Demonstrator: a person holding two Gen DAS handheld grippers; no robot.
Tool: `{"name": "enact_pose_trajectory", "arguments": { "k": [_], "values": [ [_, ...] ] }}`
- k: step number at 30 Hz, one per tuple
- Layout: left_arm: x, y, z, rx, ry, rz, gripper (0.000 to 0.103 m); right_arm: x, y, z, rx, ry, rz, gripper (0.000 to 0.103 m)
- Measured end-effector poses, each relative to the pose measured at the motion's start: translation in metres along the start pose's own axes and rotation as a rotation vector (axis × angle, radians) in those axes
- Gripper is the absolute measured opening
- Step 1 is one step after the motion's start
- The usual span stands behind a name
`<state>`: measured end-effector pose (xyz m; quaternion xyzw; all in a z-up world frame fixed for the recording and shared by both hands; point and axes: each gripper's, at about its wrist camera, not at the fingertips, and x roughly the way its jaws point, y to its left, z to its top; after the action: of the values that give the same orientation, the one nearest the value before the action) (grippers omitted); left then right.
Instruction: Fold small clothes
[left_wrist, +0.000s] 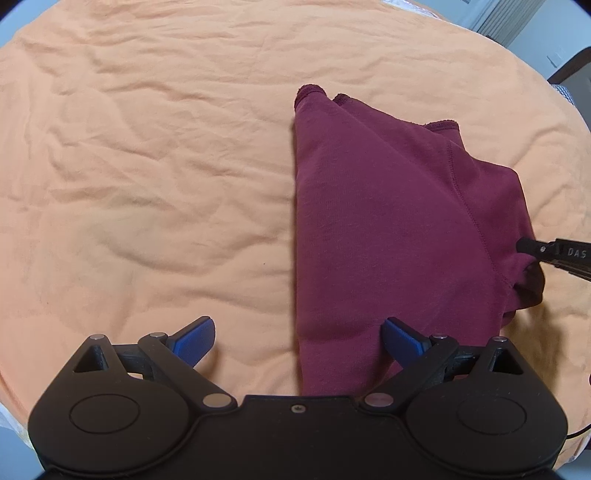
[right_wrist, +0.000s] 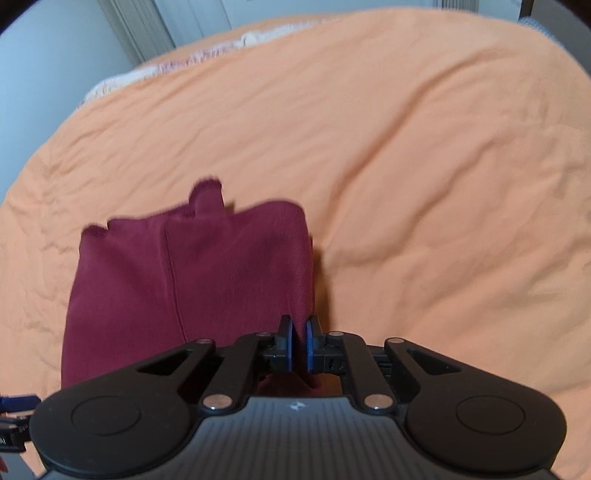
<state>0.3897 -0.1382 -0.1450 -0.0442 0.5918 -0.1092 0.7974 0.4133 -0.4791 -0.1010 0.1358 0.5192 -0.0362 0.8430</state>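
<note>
A small maroon garment (left_wrist: 388, 229) lies partly folded on an orange sheet (left_wrist: 147, 166), its left edge straight. My left gripper (left_wrist: 299, 336) hangs open just above the garment's near edge; its right finger is over the cloth, its left finger over the sheet. In the left wrist view my right gripper (left_wrist: 526, 248) enters from the right edge and pinches the garment's right corner, which is bunched there. In the right wrist view the right gripper (right_wrist: 300, 341) is shut on the maroon garment (right_wrist: 192, 280), a fold of cloth caught between its blue pads.
The orange sheet (right_wrist: 424, 166) covers a bed and is wrinkled all over. White bedding (right_wrist: 118, 79) shows at its far edge, with a pale wall and door frame (right_wrist: 147, 29) behind. The left gripper's tip (right_wrist: 18, 402) shows at the lower left edge of the right wrist view.
</note>
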Motion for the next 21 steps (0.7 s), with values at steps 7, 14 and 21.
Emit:
{"name": "enact_pose_trajectory", "arguments": {
  "k": [7, 14, 21],
  "values": [
    [0.001, -0.001, 0.002, -0.001, 0.009, 0.002, 0.098, 0.004, -0.013, -0.012, 0.057, 0.035, 0.006, 0.042],
    [-0.004, 0.002, 0.006, -0.012, -0.009, -0.024, 0.098, -0.007, -0.030, -0.015, 0.087, 0.028, 0.092, 0.093],
    [-0.004, 0.012, 0.022, -0.060, -0.046, -0.052, 0.102, -0.009, -0.029, -0.008, 0.066, 0.019, 0.170, 0.102]
  ]
}}
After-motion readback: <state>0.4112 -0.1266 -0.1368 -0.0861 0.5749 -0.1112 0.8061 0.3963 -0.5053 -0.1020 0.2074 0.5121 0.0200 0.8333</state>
